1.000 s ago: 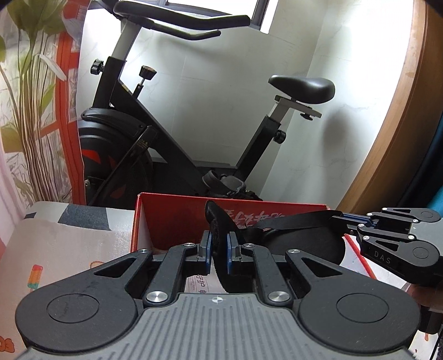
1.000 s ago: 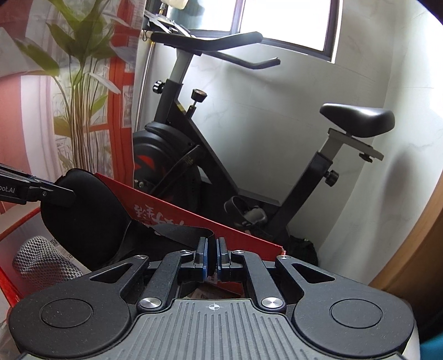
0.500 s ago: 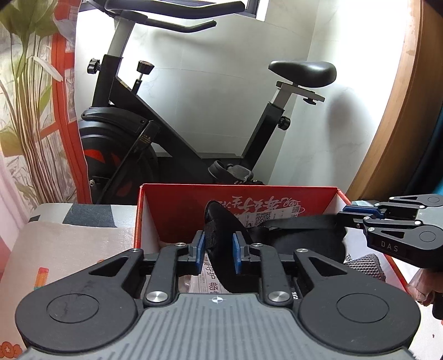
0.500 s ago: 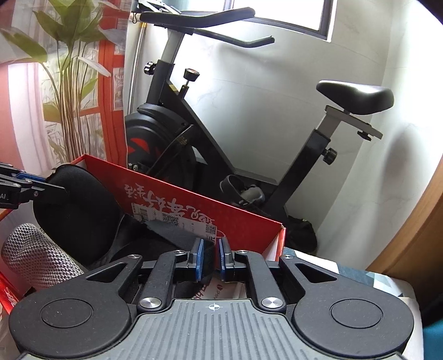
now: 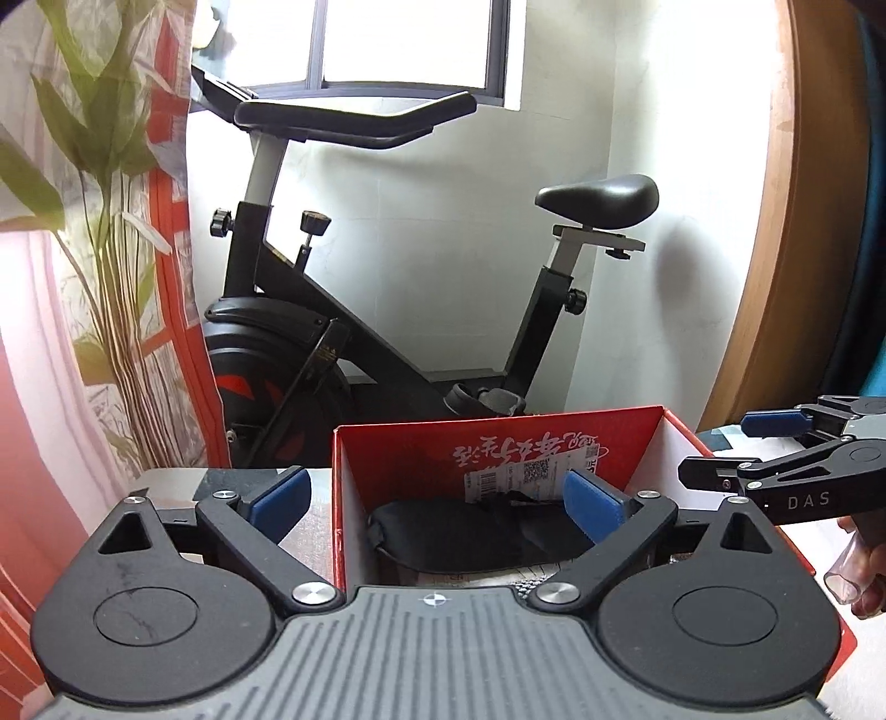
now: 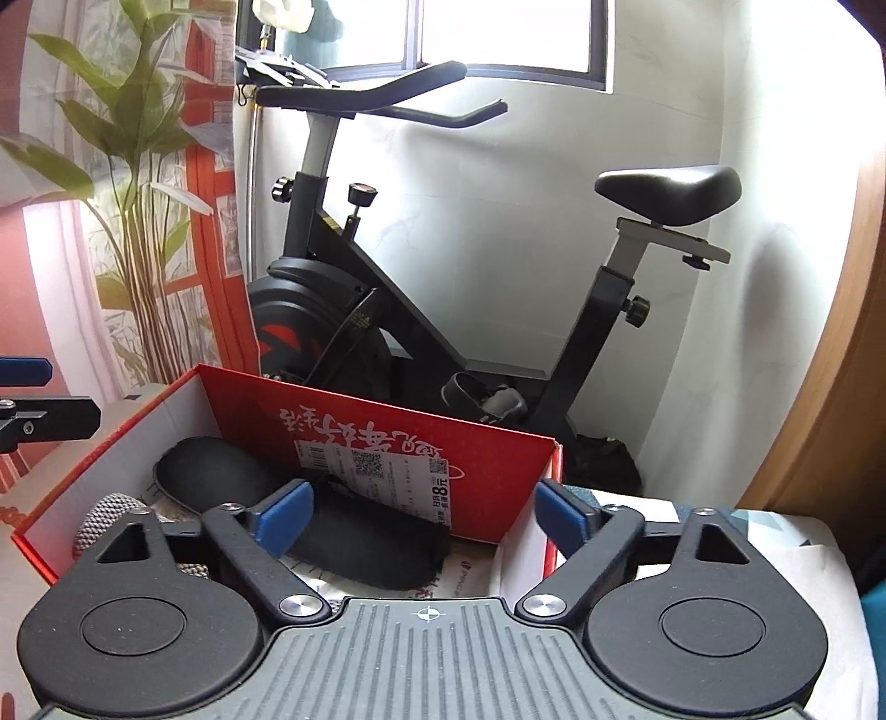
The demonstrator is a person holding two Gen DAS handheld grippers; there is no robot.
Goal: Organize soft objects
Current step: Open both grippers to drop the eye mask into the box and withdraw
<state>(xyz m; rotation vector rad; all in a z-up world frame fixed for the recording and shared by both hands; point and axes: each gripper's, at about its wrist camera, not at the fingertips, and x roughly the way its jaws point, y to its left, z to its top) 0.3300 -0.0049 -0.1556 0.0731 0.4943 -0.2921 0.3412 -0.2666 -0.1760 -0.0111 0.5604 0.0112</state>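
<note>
Ahead of me stood a black exercise bike against a pale wall under a window, with a leafy plant and a red-striped curtain off to the left. Nearer, a red cardboard box sat on a patterned cloth-covered surface. The black padded eye mask lay flat inside the box beside a grey knitted roll. My left gripper hovered above the box, tilted downward, its jaws having just spread wide with nothing between them. My right gripper was likewise angled down, freshly released and empty.
</note>
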